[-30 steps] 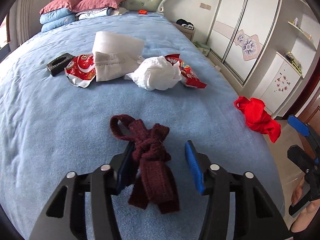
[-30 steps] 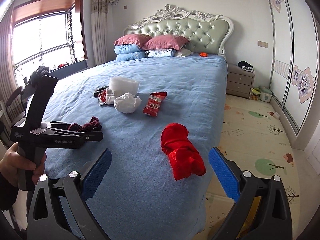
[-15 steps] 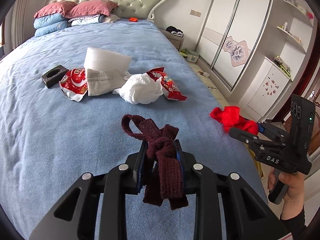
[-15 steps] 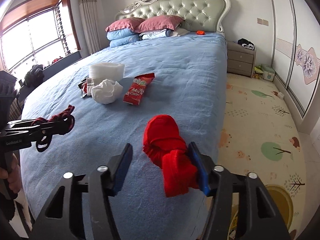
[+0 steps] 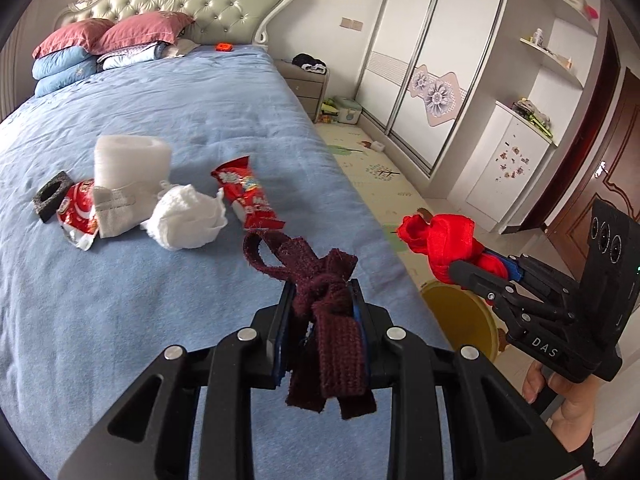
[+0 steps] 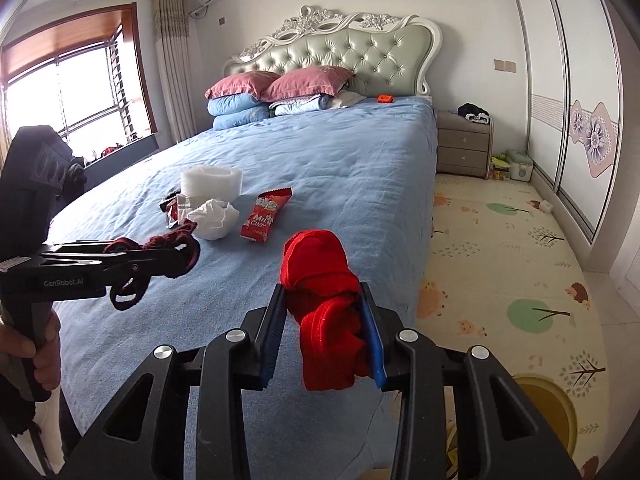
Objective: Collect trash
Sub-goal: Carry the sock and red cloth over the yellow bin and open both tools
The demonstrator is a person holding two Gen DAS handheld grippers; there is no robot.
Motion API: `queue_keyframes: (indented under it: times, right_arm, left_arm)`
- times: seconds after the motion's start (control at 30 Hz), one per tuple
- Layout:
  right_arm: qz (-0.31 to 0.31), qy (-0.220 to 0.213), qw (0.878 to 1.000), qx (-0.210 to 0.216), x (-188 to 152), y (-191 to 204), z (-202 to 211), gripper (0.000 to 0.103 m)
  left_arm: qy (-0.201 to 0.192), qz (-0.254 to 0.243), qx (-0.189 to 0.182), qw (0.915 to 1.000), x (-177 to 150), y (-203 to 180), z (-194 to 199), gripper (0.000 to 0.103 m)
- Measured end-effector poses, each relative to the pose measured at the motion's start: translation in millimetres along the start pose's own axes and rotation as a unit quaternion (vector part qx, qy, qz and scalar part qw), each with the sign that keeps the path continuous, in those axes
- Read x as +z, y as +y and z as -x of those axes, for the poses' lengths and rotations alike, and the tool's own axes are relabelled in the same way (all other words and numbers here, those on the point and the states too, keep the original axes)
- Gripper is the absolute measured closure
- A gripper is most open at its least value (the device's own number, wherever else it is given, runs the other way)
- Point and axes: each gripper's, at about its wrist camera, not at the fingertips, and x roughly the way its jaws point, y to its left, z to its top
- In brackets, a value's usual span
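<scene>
- My left gripper (image 5: 320, 320) covers the middle of the maroon knitted strip (image 5: 324, 304), so I cannot make out how its knot is tied; the pads are clamped tight on it.
- My right gripper (image 6: 326, 320) hides the lower half of the red cloth bundle (image 6: 320, 280); its jaws have just been closing, and the pads press on the bundle from both sides.
- From the left wrist view, the hand (image 5: 560, 404) on the right gripper is cut off at the frame edge.
- The print on the red candy wrapper (image 6: 266, 216) is only partly readable, and the second wrapper (image 5: 78, 216) lies half under the white foam piece (image 5: 128, 172).
- I see a wide bed with a blue cover (image 6: 320, 168), a tufted headboard (image 6: 348, 60), pink and blue pillows (image 6: 276, 92), a window at left and sliding wardrobe doors (image 5: 440, 60) at right.
- A patterned play mat (image 6: 500, 240) covers the floor beside the bed, and a yellow bin (image 5: 460, 316) stands below the red bundle.
- A crumpled white tissue (image 5: 188, 220) and a black foam ring (image 5: 52, 196) lie on the cover near the wrappers.
- The maroon strip is held off the cover, its long axis running away from me, loop end forward, loose ends hanging towards me.
- The red bundle is held clear of the bed edge, its long axis along the fingers, rounded end forward.
</scene>
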Motion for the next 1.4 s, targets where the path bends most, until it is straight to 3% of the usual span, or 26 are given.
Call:
queue_keyframes:
  times: [0.47, 0.9, 1.4]
  right_arm:
    - [-0.057, -0.034, 0.995, -0.08, -22.1, -73.4, 80.7, 0.068]
    - [-0.101, -0.046, 0.98, -0.166, -62.2, -134.2, 139.6, 0.068]
    - [-0.151, -0.029, 0.968, -0.198, -104.1, -186.6, 159.4, 0.068]
  left_arm:
    - [0.022, -0.109, -0.065, 0.9917, 15.7, -126.0, -35.2, 0.076]
    - [0.101, -0.163, -0.128, 0.973, -4.9, -221.2, -100.6, 0.076]
    - [0.172, -0.169, -0.142, 0.9601, -14.6, -274.4, -173.1, 0.076]
